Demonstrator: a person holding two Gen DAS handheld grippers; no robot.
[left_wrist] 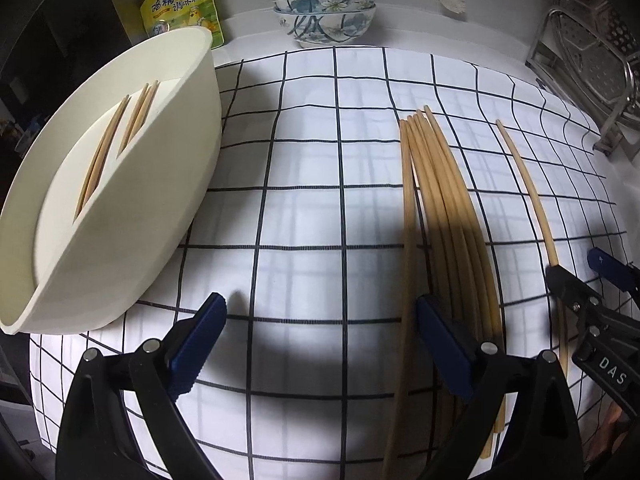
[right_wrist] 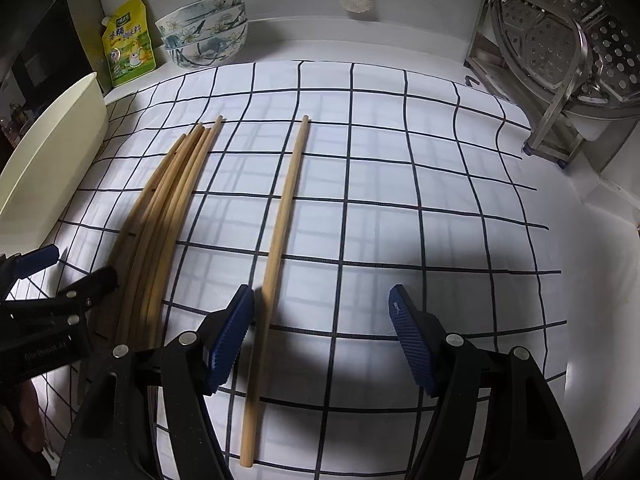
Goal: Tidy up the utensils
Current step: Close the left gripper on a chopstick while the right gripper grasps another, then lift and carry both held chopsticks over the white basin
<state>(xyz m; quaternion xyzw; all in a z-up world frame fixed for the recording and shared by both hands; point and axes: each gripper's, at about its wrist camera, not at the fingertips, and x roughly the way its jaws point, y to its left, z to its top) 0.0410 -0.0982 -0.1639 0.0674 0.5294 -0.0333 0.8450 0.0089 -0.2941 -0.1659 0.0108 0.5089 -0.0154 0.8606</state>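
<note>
The left tool (left_wrist: 320, 312) stands wide open and holds nothing; its right finger (left_wrist: 440, 344) lies over the near end of a bundle of chopsticks (left_wrist: 448, 208), though contact cannot be confirmed. The right tool (right_wrist: 320, 304) also stands wide open and grips nothing; a single chopstick (right_wrist: 280, 240) lies on the cloth between its fingers, just beside the left finger (right_wrist: 228, 340). Both tools point steeply down at the desk, side by side.

The bundle and the single chopstick lie on a white checked cloth (left_wrist: 320, 160), apart from each other. At the left, a cream tub (left_wrist: 120, 200) contains more chopsticks (left_wrist: 116, 136) seated in slots.

Legible writing: "DAS" on the right tool's body as seen from the left wrist view. A yellow seasoning pouch (right_wrist: 128, 48) at the far left carries Chinese characters. Stacked floral bowls (right_wrist: 204, 28) stand beside it; a metal rack (right_wrist: 560, 80) occupies the far right.
</note>
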